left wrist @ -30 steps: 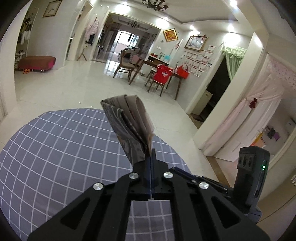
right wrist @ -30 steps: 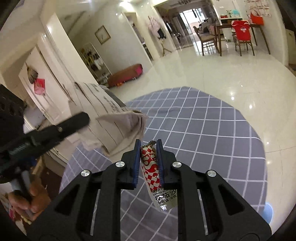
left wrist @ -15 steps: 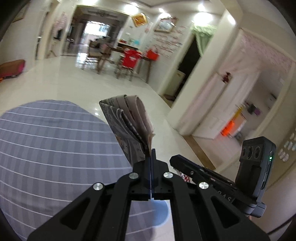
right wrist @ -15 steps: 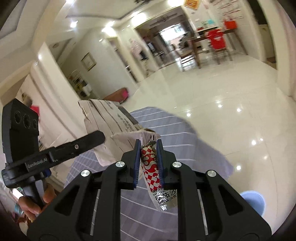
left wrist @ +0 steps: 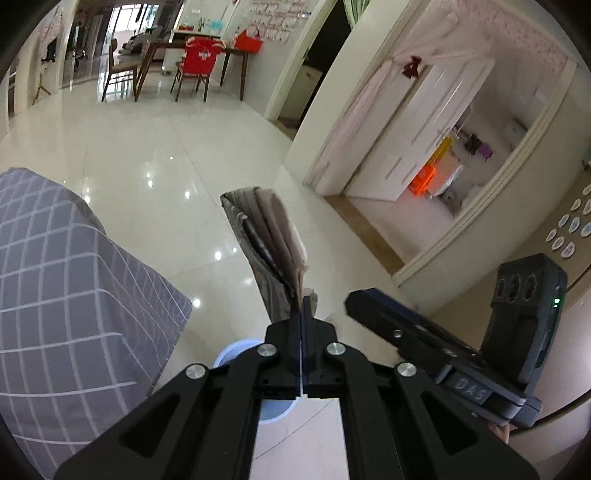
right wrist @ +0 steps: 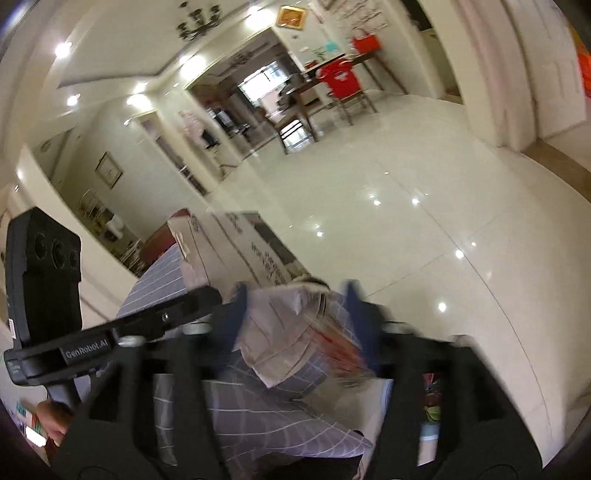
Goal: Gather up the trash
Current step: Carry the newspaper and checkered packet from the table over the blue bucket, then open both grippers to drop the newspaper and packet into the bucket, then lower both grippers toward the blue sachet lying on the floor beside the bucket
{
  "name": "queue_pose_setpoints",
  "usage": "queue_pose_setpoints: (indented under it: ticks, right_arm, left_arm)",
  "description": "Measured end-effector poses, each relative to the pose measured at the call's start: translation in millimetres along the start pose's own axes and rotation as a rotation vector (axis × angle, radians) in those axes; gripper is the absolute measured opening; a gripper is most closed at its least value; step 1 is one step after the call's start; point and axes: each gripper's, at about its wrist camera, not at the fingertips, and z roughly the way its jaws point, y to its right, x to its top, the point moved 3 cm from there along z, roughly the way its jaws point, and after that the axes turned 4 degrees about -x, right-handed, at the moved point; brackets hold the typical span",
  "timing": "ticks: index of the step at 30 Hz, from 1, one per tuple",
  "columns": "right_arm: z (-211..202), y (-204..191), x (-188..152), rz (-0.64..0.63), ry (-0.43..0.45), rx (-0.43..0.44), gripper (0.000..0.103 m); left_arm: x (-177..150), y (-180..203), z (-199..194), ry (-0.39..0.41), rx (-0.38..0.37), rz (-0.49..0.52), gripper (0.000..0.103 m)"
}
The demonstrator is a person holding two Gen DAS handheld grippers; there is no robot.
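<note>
A folded newspaper (left wrist: 271, 236) is clamped upright in the left gripper (left wrist: 302, 306), held over the tiled floor (left wrist: 177, 155) beside the grey checked tablecloth (left wrist: 62, 280); the right gripper (right wrist: 299, 314) has just been opening, its blue fingers (right wrist: 238, 306) parted; a blurred red wrapper (right wrist: 341, 350) is seen between them, apparently unpressed; a pale blue bin (left wrist: 231, 356) is partly visible below.

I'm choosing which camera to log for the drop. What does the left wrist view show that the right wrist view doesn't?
Only the left wrist view: the left gripper shut on the folded newspaper, and a side room glowing orange.
Only the right wrist view: the right gripper, whose jaws have just been opening, with a red blur between them, probably the wrapper, unclamped; also a chandelier.
Both: the newspaper, the checked cloth, the red chair.
</note>
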Motion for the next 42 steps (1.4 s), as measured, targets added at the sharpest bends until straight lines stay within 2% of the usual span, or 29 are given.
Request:
queue_pose_setpoints:
  ticks: [4,9,13,20,32,34,35,36,38,40,42]
  right_arm:
    - [-8.0,16.0,-8.9,0.012,0.019,-0.065,0.059]
    - [-27.3,19.7,-23.7,0.007,0.071,-0.190,0.061]
    - [-35.0,19.4,-33.0,0.014,0.093,-0.238,0.063]
    - [-55.5,15.3,-39.9,0.049,0.155,-0.250,0.064]
    - [-87.7,19.1,-79.7,0.135,0.239,-0.292,0.066]
    - [-88.2,21.1,-83.1,0.146,0.238,-0.299,0.066]
    - [-88.5,22.1,-85.4,0.152,0.234,-0.301,0.066]
    - [-89.2,22.4,-88.0,0.159,0.233,-0.302,0.066]
    - [-90.8,21.0,-92.4,0.165,0.228,-0.306,0.066]
    - [-93.5,21.7,-95.4,0.175,0.227,-0.305,0.066]
    - [-95.3,20.5,-99.5,0.179,0.223,-0.304,0.066]
  left_arm:
    - [-7.7,6.8,20.3,-0.041,0.004,0.033,0.000]
    - [-12.5,20.1,36.9,-0.085,0.009,0.071,0.000]
    - [-17.6,31.3,47.1,-0.104,0.008,0.094,0.000]
    - [-18.7,35.3,51.0,-0.118,0.009,0.135,0.000]
    - [-20.2,56.1,69.9,-0.125,0.027,0.202,0.001]
    - [-17.3,56.9,75.0,-0.107,0.065,0.210,0.009]
    - [-16.2,56.1,78.2,-0.107,0.085,0.215,0.042]
    - [-15.4,54.9,79.3,-0.098,0.109,0.217,0.079]
    - [-15.4,55.6,74.8,-0.052,0.130,0.239,0.083]
    - [-14.4,56.5,73.7,-0.048,0.168,0.253,0.083]
    - [-15.0,54.1,73.7,-0.064,0.162,0.243,0.083]
